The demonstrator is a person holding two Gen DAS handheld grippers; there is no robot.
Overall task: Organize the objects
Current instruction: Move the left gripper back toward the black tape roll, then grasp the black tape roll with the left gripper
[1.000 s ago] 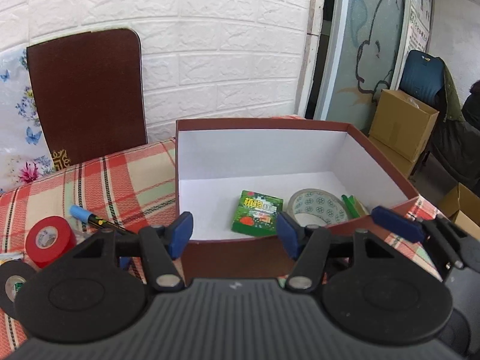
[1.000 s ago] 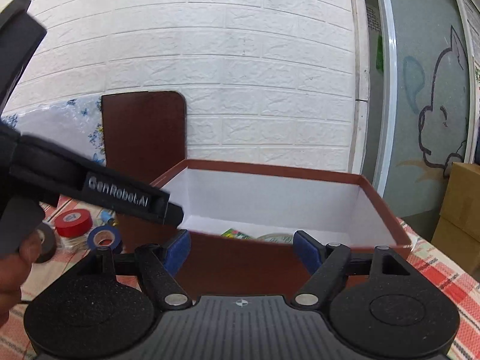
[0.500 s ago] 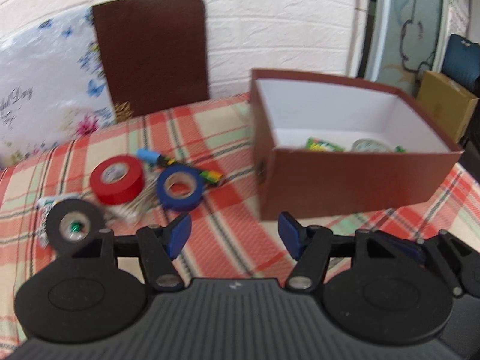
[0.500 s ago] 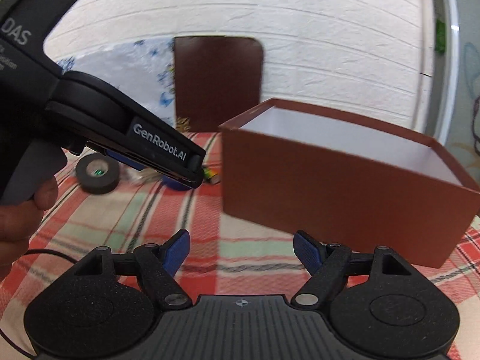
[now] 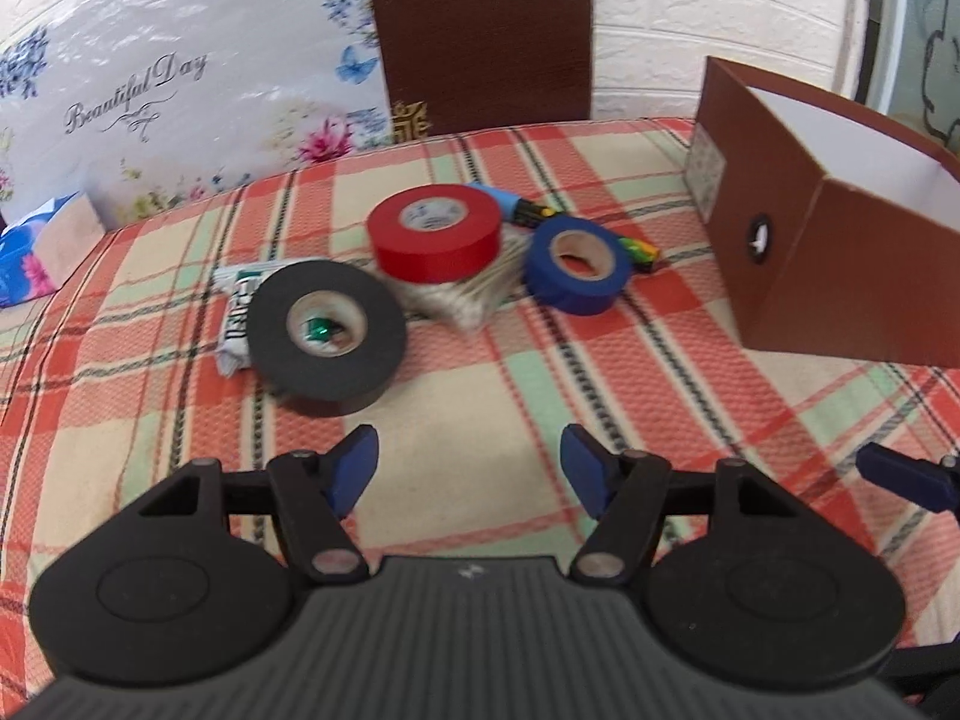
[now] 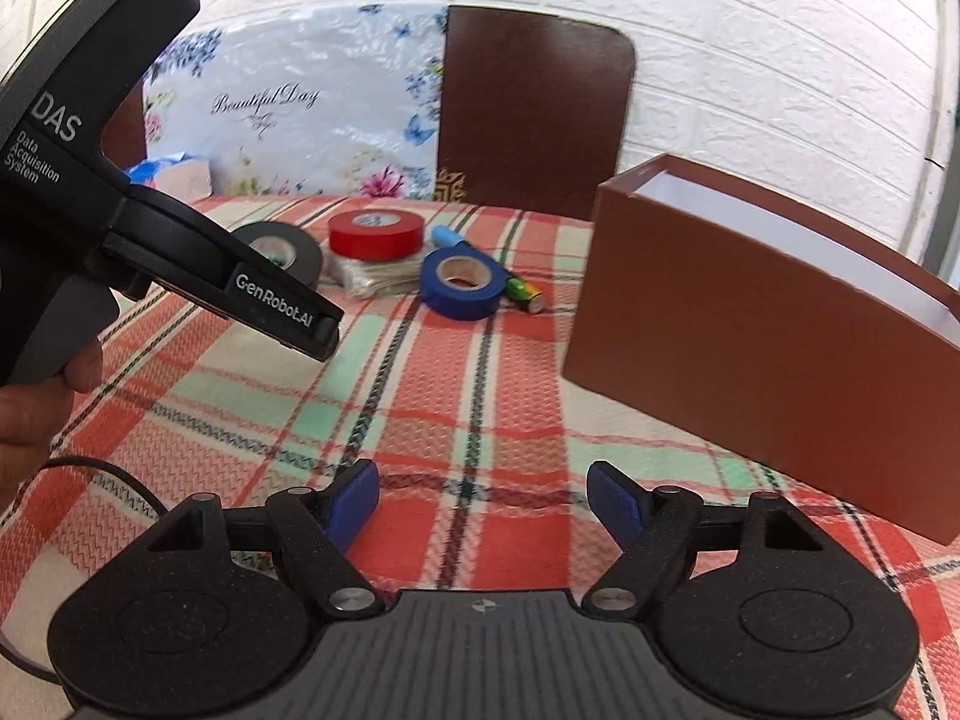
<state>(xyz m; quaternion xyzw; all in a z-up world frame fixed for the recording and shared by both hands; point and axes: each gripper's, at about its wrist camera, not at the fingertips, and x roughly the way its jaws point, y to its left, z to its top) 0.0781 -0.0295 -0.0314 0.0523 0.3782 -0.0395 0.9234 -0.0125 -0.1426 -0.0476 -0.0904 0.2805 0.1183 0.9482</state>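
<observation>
Bright even daylight, soft shadows, slight motion blur, strong fisheye bending and dark corners at edges

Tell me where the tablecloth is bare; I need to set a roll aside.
Bare cloth lies between the black tape and the left gripper, whose jaws are opening with nothing between them, and between the blue tape and the brown box. Crowded: around the red tape.

cloth on worktop [image 5: 480, 396]: woven, checked, textured | box [image 6: 750, 324]: matt brown card, white inside | red tape roll [image 5: 435, 231]: smooth, slight sheen; black tape roll [image 5: 327, 336]: matt; blue tape roll [image 5: 577, 264]: card core | left gripper [image 5: 468, 471]: matt grainy black plastic; blue pads [image 5: 354, 465]
</observation>
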